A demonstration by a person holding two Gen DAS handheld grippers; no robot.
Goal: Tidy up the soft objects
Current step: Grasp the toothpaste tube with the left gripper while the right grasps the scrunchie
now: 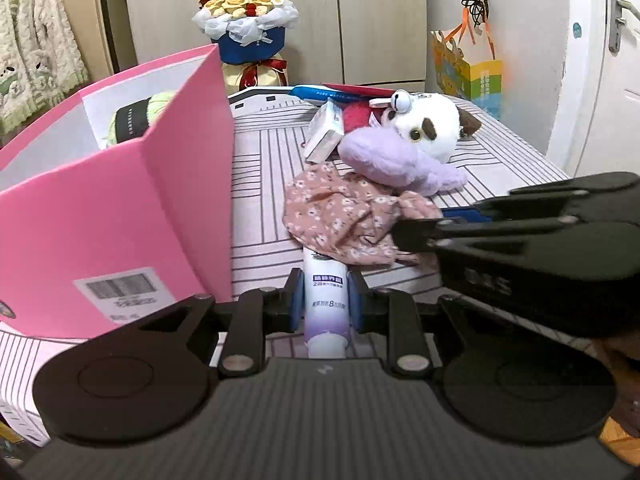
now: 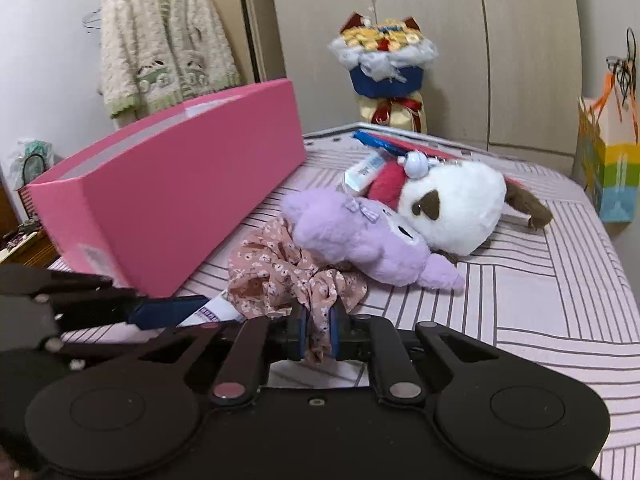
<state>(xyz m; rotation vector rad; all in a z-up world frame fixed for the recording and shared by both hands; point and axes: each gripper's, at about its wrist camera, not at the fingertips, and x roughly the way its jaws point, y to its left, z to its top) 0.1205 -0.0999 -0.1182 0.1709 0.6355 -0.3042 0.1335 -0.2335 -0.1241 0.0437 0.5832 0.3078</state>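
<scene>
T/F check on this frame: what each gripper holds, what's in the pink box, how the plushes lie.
1. The left gripper is shut on the tube. True.
2. The right gripper is open over bare bedding. False: it pinches the floral cloth.
3. The pink box holds a ball of green yarn. True.
4. The purple plush sits inside the box. False: it lies on the bed against the white plush.
</scene>
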